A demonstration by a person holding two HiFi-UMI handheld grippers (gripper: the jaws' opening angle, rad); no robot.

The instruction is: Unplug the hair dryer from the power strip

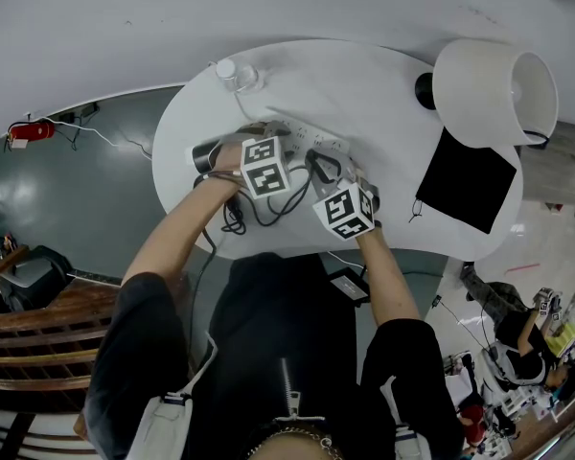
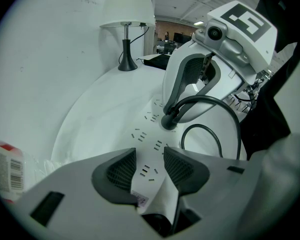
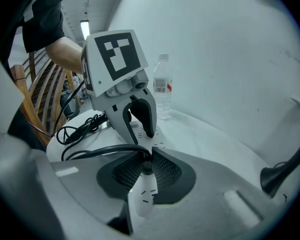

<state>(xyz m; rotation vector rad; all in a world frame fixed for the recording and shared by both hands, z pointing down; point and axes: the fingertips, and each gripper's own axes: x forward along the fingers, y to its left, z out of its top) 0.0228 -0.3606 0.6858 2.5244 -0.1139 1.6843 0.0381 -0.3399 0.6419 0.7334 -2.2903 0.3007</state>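
On the round white table [image 1: 364, 80] there are one capped clear bottle [image 1: 236, 73] at the far left, one hair dryer [image 1: 205, 154] showing only a dark end beside the left hand, one loose coil of black cable [image 1: 235, 214], one white power strip [image 1: 311, 140], one black square pad [image 1: 465, 192], and one white-shaded lamp [image 1: 494, 84] at the right. How full the bottle is cannot be judged. The head view hides both sets of jaws under the two marker cubes. The gripper views show them: the left gripper [image 2: 147, 159] has its pads clamped across one end of the strip. The right gripper [image 3: 146, 160], further along the strip, has its pads pressed together on the one black plug [image 2: 169, 121], which sits seated in a socket.
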